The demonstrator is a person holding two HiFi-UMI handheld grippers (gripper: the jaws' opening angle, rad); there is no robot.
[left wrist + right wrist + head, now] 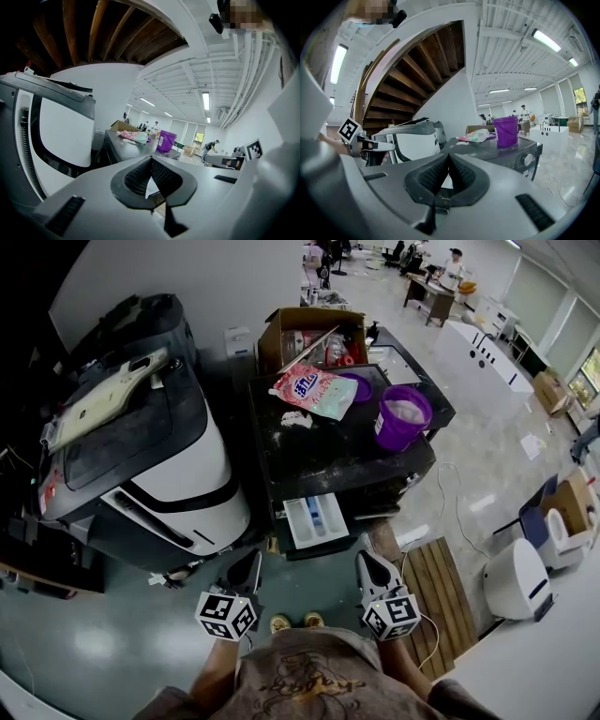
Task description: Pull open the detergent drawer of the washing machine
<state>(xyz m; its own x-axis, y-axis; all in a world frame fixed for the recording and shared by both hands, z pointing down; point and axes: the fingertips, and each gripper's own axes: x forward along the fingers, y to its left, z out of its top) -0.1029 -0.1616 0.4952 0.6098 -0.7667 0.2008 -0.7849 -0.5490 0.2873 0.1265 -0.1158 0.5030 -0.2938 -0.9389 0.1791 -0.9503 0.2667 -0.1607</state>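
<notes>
Ahead of you in head view, the detergent drawer [314, 519] sticks out of the washing machine [337, 460], long axis toward you, between the left gripper [248, 570] and right gripper [367, 568].

Left gripper view: jaws together, empty, near level.

Right gripper view: same; the white patch behind the jaws is probably the drawer.

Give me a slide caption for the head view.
Detergent drawer open on the dark washing machine; left gripper and right gripper shut, empty, held short of it.
</notes>
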